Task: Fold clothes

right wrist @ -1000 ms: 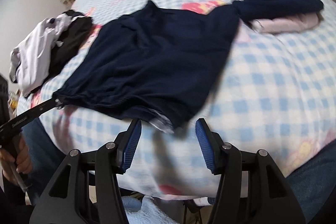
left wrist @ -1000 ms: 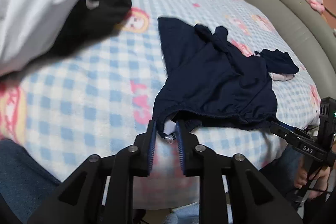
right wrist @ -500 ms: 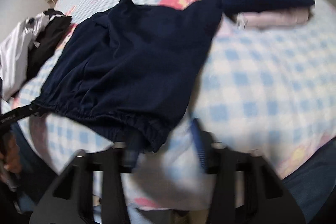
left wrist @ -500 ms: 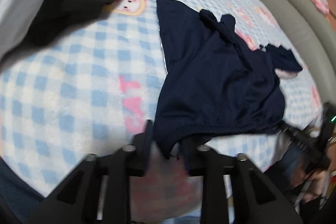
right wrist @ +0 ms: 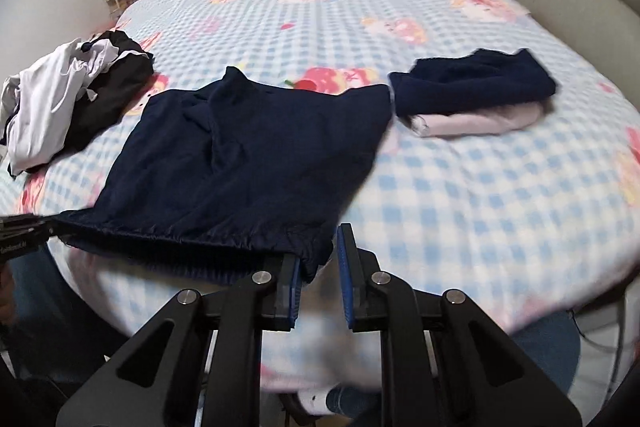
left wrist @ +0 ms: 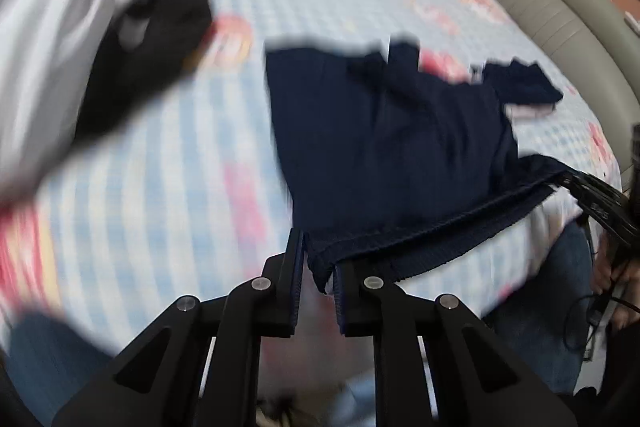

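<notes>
On the checked bed (right wrist: 460, 187), navy shorts (right wrist: 248, 163) spread flat, waistband corners between closing fingers of left gripper (left wrist: 318, 267) and right gripper (right wrist: 318, 259), folded clothes (right wrist: 476, 95) beside, unfolded pile (right wrist: 68, 99) apart.

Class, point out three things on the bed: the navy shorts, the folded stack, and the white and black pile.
navy shorts (right wrist: 256, 163): right wrist view, middle of the fabric.
folded stack (right wrist: 472, 87): right wrist view, navy top layer.
white and black pile (right wrist: 52, 103): right wrist view, white part.
</notes>
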`<state>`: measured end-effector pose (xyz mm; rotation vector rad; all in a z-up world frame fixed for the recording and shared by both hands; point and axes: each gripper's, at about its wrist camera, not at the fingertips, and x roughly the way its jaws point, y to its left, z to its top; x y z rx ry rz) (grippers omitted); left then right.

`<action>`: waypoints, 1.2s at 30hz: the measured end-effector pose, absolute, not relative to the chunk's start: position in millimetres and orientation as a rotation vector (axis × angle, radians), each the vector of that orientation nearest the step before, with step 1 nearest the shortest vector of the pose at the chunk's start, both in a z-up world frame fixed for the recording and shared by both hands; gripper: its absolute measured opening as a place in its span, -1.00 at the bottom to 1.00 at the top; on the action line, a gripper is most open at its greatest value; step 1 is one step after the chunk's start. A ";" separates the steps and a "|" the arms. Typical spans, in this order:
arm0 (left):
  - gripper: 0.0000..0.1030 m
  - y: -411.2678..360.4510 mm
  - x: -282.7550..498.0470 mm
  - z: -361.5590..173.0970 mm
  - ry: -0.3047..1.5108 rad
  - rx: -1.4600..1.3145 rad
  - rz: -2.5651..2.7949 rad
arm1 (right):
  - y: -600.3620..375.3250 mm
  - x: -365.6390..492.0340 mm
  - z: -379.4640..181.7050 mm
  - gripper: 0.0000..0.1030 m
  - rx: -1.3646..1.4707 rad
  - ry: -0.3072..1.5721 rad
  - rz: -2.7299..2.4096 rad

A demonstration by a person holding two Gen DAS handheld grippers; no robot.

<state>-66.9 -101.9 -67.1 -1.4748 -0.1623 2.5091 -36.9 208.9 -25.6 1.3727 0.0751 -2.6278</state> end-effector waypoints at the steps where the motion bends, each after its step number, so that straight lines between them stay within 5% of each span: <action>1: -0.75 -101.1 -83.2 -56.5 -0.132 -1.434 2.538 | 206.5 -51.3 -26.9 -0.71 1.369 0.085 -2.622; 8: -0.76 -107.2 -171.1 117.7 -0.045 -0.991 2.763 | 198.0 -152.6 103.5 -0.72 0.999 0.010 -2.766; 13: -0.75 -109.0 -147.7 172.9 -0.030 -0.847 2.811 | 203.0 -138.1 194.3 -0.72 0.688 -0.037 -2.845; 19: -0.70 -103.3 -110.9 90.6 0.008 -1.037 2.755 | 202.0 -102.6 150.7 -0.72 0.764 -0.024 -2.827; 27: -0.76 -107.5 -91.4 -101.8 -0.193 -1.564 2.572 | 198.0 -75.8 -52.7 -0.71 1.369 -0.091 -2.664; 36: -0.76 -108.3 -53.4 -78.6 -0.234 -1.427 2.608 | 201.2 -21.9 -62.2 -0.84 1.294 -0.159 -2.751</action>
